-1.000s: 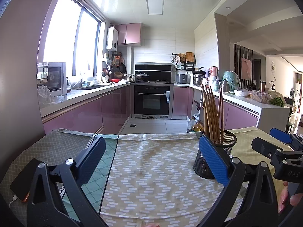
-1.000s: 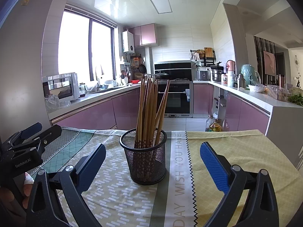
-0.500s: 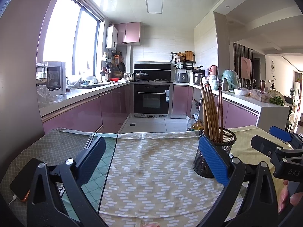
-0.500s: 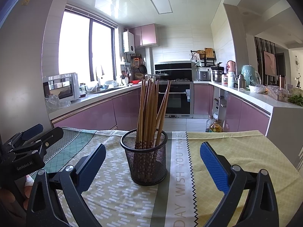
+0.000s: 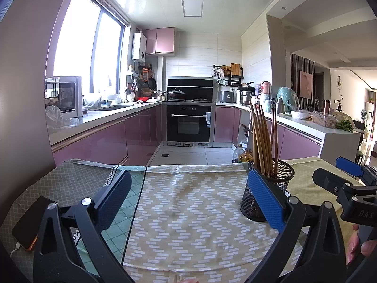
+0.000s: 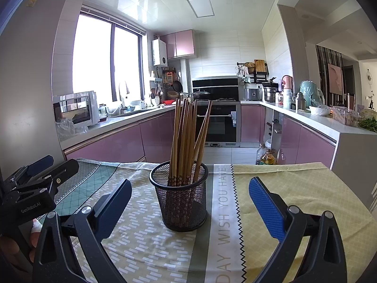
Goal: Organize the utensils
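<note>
A black mesh cup point(image 6: 180, 202) stands upright on the tablecloth and holds several wooden chopsticks point(image 6: 186, 139). My right gripper point(image 6: 188, 198) is open and empty, its jaws wide either side of the cup and short of it. In the left wrist view the cup point(image 5: 271, 188) sits at the right, partly behind the blue right pad point(image 5: 266, 198). My left gripper point(image 5: 188, 200) is open and empty over bare cloth, left of the cup. Each gripper shows at the other view's edge.
A phone with an orange case point(image 5: 28, 224) lies at the table's left edge with a cable. The patterned tablecloth point(image 6: 294, 188) covers the table. Beyond the far edge are the kitchen floor, oil bottles point(image 6: 266, 156), purple cabinets and an oven.
Almost nothing: both views have drifted slightly, the cup staying in place. Both grippers stay open and empty.
</note>
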A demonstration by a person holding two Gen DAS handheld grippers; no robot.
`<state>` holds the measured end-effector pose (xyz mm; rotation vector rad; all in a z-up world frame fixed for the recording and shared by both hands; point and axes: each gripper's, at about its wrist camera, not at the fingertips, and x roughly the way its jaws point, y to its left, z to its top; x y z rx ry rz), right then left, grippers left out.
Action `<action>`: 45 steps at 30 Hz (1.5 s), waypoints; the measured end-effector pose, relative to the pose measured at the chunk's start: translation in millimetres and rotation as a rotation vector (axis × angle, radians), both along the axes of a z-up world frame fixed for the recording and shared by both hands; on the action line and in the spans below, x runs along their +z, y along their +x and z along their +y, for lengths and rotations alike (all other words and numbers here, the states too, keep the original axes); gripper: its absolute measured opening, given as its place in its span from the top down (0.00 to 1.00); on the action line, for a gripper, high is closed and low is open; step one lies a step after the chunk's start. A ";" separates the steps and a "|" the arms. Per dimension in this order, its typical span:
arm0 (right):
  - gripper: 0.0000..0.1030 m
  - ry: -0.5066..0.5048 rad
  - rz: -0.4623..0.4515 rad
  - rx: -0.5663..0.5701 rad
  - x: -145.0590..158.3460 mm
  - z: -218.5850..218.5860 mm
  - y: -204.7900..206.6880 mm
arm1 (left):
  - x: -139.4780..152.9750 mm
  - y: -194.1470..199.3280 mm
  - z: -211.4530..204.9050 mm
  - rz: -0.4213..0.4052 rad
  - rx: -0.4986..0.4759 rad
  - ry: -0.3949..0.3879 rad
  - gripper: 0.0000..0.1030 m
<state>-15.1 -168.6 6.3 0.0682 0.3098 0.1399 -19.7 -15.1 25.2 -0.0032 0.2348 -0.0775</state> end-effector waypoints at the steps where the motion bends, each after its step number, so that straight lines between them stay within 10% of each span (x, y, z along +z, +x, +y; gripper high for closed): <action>1: 0.06 0.001 0.000 0.000 0.0 0.0 0.0 | 0.1 0.1 -0.1 0.000 0.001 0.001 0.05; 45: 0.06 0.002 -0.004 -0.007 1.9 -0.6 1.3 | -3.0 0.7 -1.4 0.002 0.003 0.002 0.05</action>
